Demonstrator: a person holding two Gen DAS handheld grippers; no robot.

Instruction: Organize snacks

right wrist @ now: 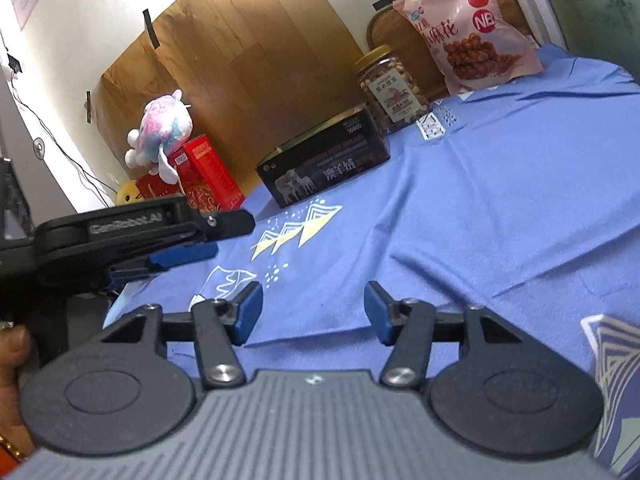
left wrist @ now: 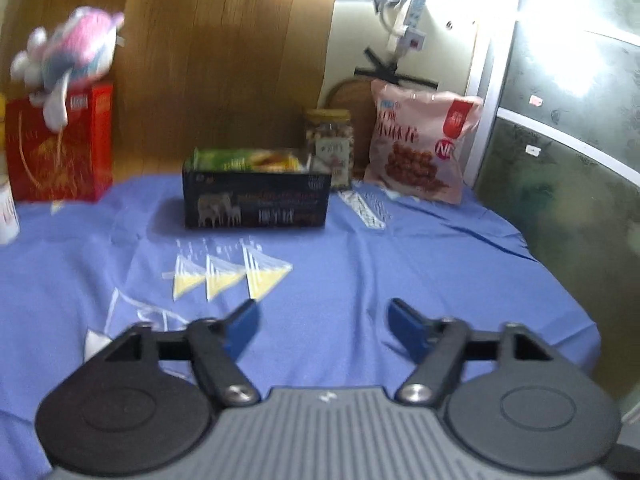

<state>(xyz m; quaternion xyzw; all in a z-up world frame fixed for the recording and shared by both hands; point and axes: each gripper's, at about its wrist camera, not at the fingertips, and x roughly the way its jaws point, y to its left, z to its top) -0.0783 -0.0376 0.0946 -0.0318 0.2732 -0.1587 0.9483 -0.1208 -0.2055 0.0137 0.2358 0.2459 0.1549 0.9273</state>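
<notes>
A black open box (left wrist: 256, 200) (right wrist: 324, 164) stands on the blue cloth at the back, with green and yellow snack packets (left wrist: 248, 159) inside. Right of it stand a clear jar of nuts (left wrist: 330, 144) (right wrist: 390, 88) and a pink snack bag (left wrist: 424, 144) (right wrist: 468, 28) that leans on the wall. My left gripper (left wrist: 320, 316) is open and empty, low over the cloth in front of the box; it also shows in the right wrist view (right wrist: 192, 256), at the left. My right gripper (right wrist: 312, 308) is open and empty over the near cloth.
A red gift box (left wrist: 60, 148) (right wrist: 204, 176) with a pink plush toy (left wrist: 72, 52) (right wrist: 160, 128) on top stands at the back left. A wooden board (left wrist: 224, 60) leans on the wall behind. The blue cloth (left wrist: 360, 280) ends at the table's right edge.
</notes>
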